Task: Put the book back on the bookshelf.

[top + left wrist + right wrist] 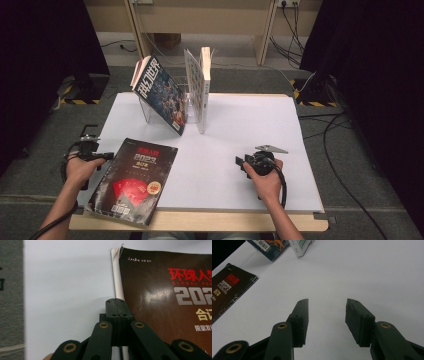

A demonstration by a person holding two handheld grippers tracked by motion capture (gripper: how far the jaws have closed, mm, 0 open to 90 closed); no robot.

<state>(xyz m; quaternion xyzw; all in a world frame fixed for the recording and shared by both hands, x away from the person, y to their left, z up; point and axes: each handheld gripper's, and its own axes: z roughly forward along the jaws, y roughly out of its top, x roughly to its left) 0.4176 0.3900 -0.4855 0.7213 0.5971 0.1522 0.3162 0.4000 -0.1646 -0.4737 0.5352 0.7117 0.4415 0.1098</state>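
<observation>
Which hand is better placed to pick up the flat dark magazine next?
Left. The left gripper, jaws shut, sits right at the magazine spine edge. The right gripper is open over bare table, well away from it.

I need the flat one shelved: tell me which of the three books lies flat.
The dark book with red lettering, beside the left gripper; the other two stand in the clear rack.

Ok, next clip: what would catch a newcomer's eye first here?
Probably the dark magazine with red lettering, lying flat at the near left of the white sheet and jutting over its front edge. The shut left gripper sits at its spine edge. Behind, two books lean in a clear stand; the right gripper rests open.
</observation>
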